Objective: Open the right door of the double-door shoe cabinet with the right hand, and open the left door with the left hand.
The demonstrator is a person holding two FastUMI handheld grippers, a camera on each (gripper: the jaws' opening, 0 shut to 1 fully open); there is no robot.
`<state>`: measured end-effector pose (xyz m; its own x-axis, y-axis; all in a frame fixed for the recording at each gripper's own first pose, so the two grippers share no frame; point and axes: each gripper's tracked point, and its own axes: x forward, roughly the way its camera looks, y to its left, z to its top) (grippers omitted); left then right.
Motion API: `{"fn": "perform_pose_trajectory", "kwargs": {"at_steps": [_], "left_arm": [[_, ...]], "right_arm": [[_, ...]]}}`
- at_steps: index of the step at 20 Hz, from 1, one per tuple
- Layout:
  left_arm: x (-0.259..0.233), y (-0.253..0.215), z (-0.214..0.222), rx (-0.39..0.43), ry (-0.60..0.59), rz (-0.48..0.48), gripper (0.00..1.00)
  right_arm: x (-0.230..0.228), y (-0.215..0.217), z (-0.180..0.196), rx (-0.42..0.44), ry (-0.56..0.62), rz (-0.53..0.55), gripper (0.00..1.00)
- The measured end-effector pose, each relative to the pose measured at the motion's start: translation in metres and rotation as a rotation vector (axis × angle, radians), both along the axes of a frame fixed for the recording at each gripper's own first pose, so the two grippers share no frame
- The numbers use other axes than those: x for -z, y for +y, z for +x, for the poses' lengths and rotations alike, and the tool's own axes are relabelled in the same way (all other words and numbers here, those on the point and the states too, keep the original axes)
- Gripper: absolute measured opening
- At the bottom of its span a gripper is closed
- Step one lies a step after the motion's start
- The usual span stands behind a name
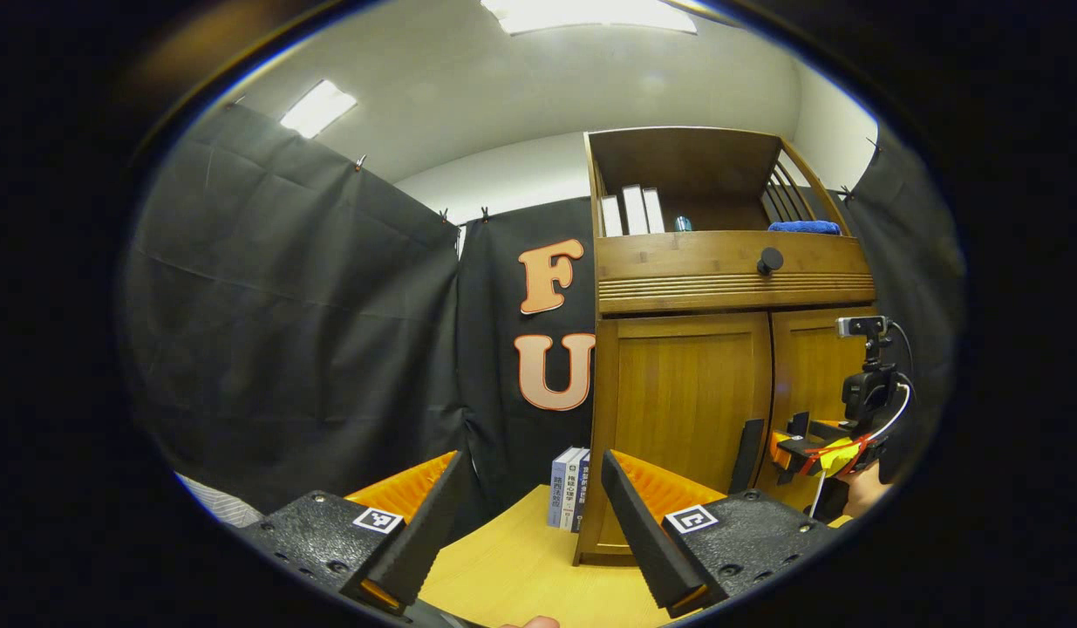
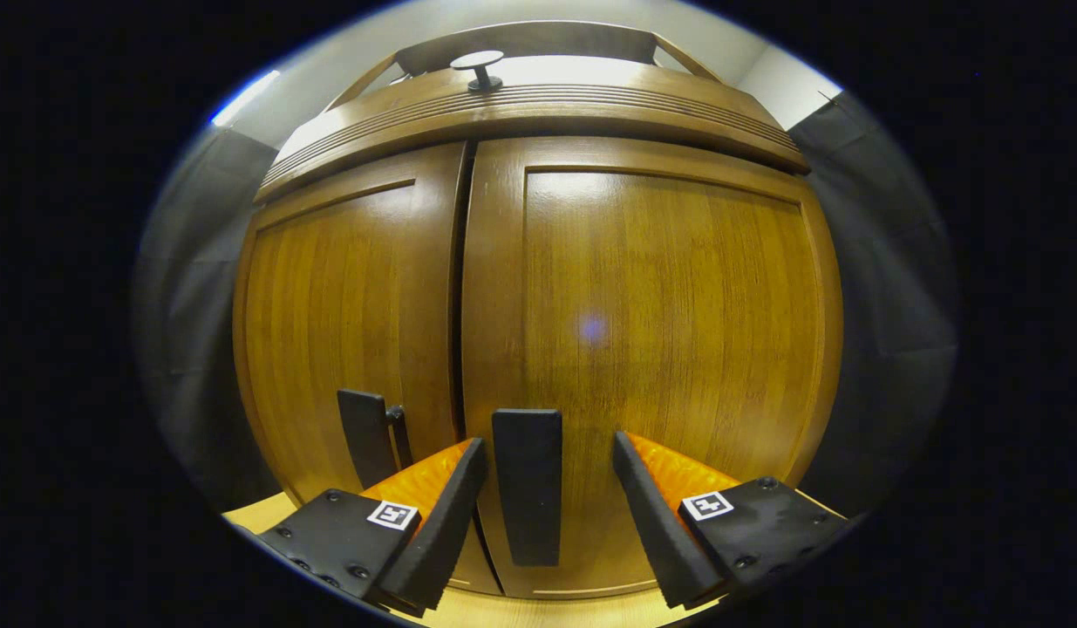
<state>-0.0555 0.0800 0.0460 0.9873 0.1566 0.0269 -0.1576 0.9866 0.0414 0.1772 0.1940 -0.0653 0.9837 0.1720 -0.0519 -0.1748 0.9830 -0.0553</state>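
Note:
The wooden shoe cabinet stands on a table with both doors shut. In the right gripper view, the right door [image 2: 669,349] is close ahead. Its dark vertical handle [image 2: 527,484] stands between the spread fingers of my right gripper [image 2: 548,440], which is open and does not press on it. The left door [image 2: 346,331] has its own handle [image 2: 364,436] just left of the seam. In the left gripper view, my left gripper [image 1: 532,455] is open and holds nothing, some way in front and to the left of the left door [image 1: 686,410] and its handle [image 1: 747,453]. The right gripper [image 1: 800,449] shows there at the right door.
A drawer with a round knob [image 1: 770,259] runs above the doors. The open shelf on top holds white binders [image 1: 634,209] and a blue cloth [image 1: 804,227]. Upright books [image 1: 569,488] stand on the wooden table [image 1: 521,567] against the cabinet's left side.

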Motion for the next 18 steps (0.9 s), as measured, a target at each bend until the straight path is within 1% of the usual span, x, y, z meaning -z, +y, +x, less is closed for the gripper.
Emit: {"fn": "perform_pose_trajectory", "kwargs": {"at_steps": [4, 5, 6, 7, 9, 10, 11, 12, 13, 14, 15, 16, 17, 18], "left_arm": [[-0.003, -0.001, 0.003, 0.007, -0.004, 0.011, 0.94], [-0.003, -0.002, 0.004, 0.009, -0.002, 0.016, 0.94], [-0.003, -0.005, 0.005, 0.011, -0.002, 0.017, 0.94], [-0.003, -0.008, 0.008, 0.015, 0.000, 0.015, 0.94], [-0.003, -0.015, 0.010, 0.030, 0.002, 0.006, 0.94], [-0.001, -0.018, 0.010, 0.039, 0.005, 0.000, 0.94], [-0.002, -0.022, 0.010, 0.048, 0.008, -0.004, 0.94], [-0.001, -0.026, 0.009, 0.057, 0.007, -0.011, 0.97], [-0.003, -0.029, 0.009, 0.065, 0.005, -0.013, 0.94], [-0.002, -0.031, 0.009, 0.068, 0.002, -0.012, 0.94], [-0.002, -0.033, 0.008, 0.067, 0.001, -0.008, 0.94], [-0.002, -0.034, 0.008, 0.067, 0.000, -0.006, 0.92], [-0.003, -0.035, 0.007, 0.067, -0.002, -0.008, 0.92], [-0.003, -0.037, 0.005, 0.068, -0.005, -0.012, 0.94]], "right_arm": [[0.001, -0.003, -0.002, -0.005, 0.001, 0.035, 0.88], [0.001, -0.002, -0.001, -0.004, 0.003, 0.051, 0.95], [0.002, 0.001, -0.002, -0.009, 0.005, 0.072, 0.94], [0.003, 0.007, -0.002, -0.018, 0.017, 0.093, 0.89], [0.007, 0.020, -0.002, -0.040, 0.053, 0.134, 0.66], [0.001, 0.023, -0.004, -0.042, 0.056, 0.147, 0.55], [0.007, 0.024, -0.008, -0.053, 0.095, 0.143, 0.44], [0.009, 0.027, -0.008, -0.078, 0.099, 0.129, 0.40], [0.013, 0.030, -0.009, -0.100, 0.111, 0.105, 0.36], [0.017, 0.030, -0.007, -0.110, 0.114, 0.082, 0.31], [0.014, 0.032, -0.006, -0.106, 0.110, 0.066, 0.34], [0.013, 0.032, -0.007, -0.103, 0.104, 0.045, 0.28], [0.013, 0.031, -0.008, -0.095, 0.100, 0.036, 0.28], [0.012, 0.030, -0.007, -0.088, 0.098, 0.039, 0.28]]}}
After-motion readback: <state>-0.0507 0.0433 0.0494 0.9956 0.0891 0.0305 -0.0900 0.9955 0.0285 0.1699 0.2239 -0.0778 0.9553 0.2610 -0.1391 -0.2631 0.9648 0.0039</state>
